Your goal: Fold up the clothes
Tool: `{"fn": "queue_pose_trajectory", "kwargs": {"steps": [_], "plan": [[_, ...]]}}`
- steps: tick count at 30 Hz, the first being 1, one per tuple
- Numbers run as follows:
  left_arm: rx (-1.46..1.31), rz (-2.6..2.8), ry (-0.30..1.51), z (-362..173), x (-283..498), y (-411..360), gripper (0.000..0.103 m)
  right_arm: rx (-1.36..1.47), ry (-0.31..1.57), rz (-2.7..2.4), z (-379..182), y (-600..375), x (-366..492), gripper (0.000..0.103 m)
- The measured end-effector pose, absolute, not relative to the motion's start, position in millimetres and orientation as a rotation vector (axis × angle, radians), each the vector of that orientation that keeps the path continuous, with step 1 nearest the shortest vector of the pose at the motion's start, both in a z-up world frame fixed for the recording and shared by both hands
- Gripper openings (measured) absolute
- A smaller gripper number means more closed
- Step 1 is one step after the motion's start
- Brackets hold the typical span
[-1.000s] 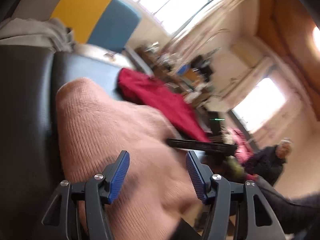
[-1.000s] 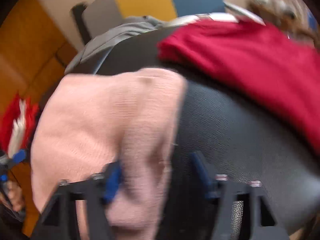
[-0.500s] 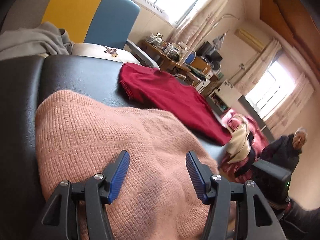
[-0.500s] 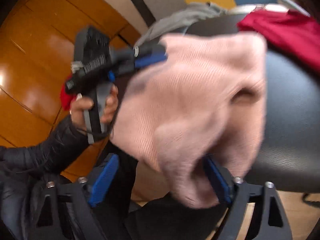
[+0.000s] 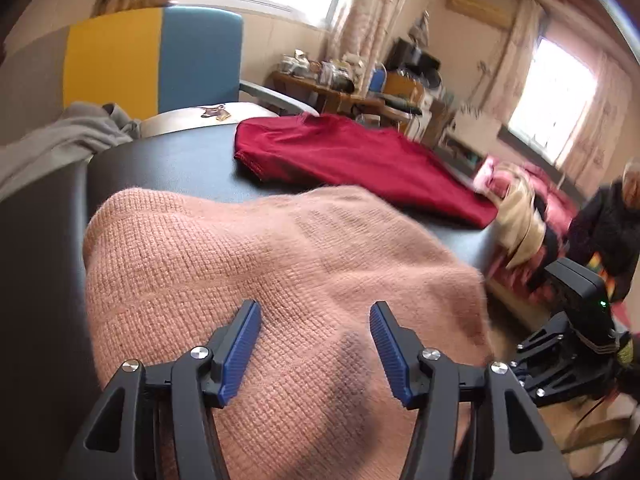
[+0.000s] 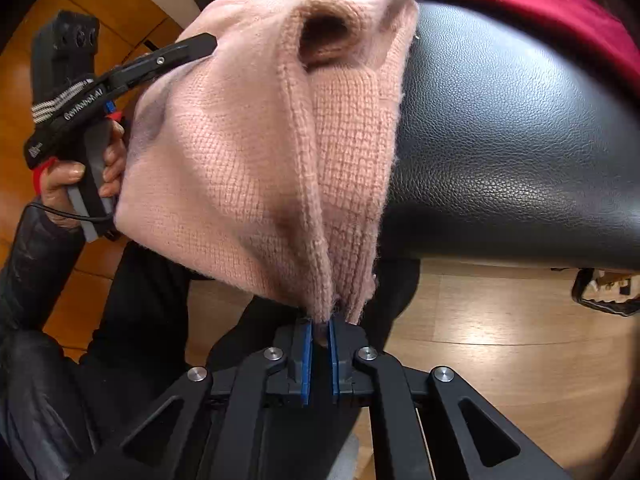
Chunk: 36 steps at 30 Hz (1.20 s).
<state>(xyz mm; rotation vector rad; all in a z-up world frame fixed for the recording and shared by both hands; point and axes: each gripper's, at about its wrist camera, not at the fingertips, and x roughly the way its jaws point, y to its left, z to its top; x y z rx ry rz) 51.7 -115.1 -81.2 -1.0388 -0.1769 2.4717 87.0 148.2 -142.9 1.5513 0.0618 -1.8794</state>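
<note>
Since half a second ago my right gripper point(image 6: 319, 334) has closed: its jaws, then spread wide around a blurred bunch of knit, are now clenched on a gathered edge of the pink sweater point(image 6: 256, 148). Left gripper point(image 5: 314, 340) barely shifted; the view past it has swung a little toward the windows.

Right wrist view: the pink sweater hangs from the rim of the black tabletop point(image 6: 520, 152) down to my right jaws, pinched into a narrow pleat between the blue pads point(image 6: 306, 360). A sleeve opening shows near the top of the fold. The left gripper point(image 6: 188, 50) reaches in from the side, its finger touching the sweater's far edge; my left hand point(image 6: 86, 168) grips its handle, dark sleeve below. Wooden floor point(image 6: 500, 320) beneath.

Left wrist view: left jaws released, spread wide, blue pads point(image 5: 240, 350) apart with the pink sweater point(image 5: 260, 264) lying beneath and between them; whether they touch the knit I cannot tell. The sweater drapes over the near corner of the tabletop point(image 5: 168, 164). Behind it, apart, a red garment point(image 5: 344, 156) lies flat. A grey garment point(image 5: 60, 140) sits at the far left edge. The right gripper's body point(image 5: 576, 320) shows low right, off the tabletop. A person in dark clothing point(image 5: 608, 220) stands at far right, blurred
</note>
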Motion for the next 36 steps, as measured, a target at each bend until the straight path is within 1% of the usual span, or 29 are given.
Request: {"fn": "queue_pose_trajectory", "kwargs": {"steps": [1,2,3,8,9,10,11,12,13,16,19,21,22,23,26,28,30,32,34,36], "plan": [[-1.026,2.468,-0.212,-78,58,-116,0.058,1.54,0.064,-1.898,-134,154,87,0.006],[-1.013,2.465,-0.247,-76,65,-117,0.058,1.522,0.06,-1.923,-122,161,88,0.01],[-0.993,2.463,-0.245,-76,76,-115,0.058,1.498,0.058,-1.953,-110,166,87,0.013],[-0.943,2.444,-0.1,-79,110,-84,0.058,1.198,0.023,-2.13,-37,160,74,0.015],[-0.955,2.41,-0.09,-82,113,-78,0.058,1.148,0.017,-2.135,-32,152,69,0.022],[-0.966,2.374,-0.081,-85,117,-73,0.058,1.114,0.014,-2.133,-31,140,62,0.027],[-0.993,2.35,-0.062,-91,119,-67,0.059,1.108,0.019,-2.138,-38,133,55,0.038],[-1.03,2.33,-0.036,-100,119,-62,0.059,1.117,0.029,-2.153,-49,131,48,0.042],[-1.06,2.311,-0.015,-110,119,-58,0.058,1.125,0.04,-2.167,-59,129,41,0.042],[-0.965,2.356,0.051,-122,124,-53,0.058,1.151,0.072,-2.211,-90,122,19,0.041],[-0.972,2.363,0.073,-121,105,-54,0.057,1.138,0.055,-2.253,-95,116,8,0.041],[-1.016,2.335,-0.028,-117,89,-66,0.049,1.131,0.093,-2.272,-94,101,6,0.041],[-1.045,2.318,-0.114,-113,83,-76,0.046,1.13,0.09,-2.269,-91,98,6,0.041],[-1.045,2.327,-0.175,-106,85,-87,0.046,1.128,0.086,-2.265,-88,95,6,0.042],[-0.977,2.369,-0.345,-85,97,-122,0.051,1.123,0.076,-2.255,-77,86,7,0.045],[-0.928,2.429,-0.426,-72,104,-148,0.052,1.12,0.069,-2.248,-71,80,7,0.051],[-0.885,2.487,-0.481,-61,106,-171,0.052,1.117,0.062,-2.241,-64,75,7,0.074],[-0.859,2.528,-0.504,-51,95,-189,0.052,1.114,0.055,-2.235,-57,69,7,0.081],[-0.843,2.544,-0.505,-42,77,-197,0.052,1.071,0.069,-2.226,-51,52,4,0.083],[-0.84,2.524,-0.474,-35,58,-197,0.052,1.017,0.087,-2.216,-44,33,0,0.095]]}}
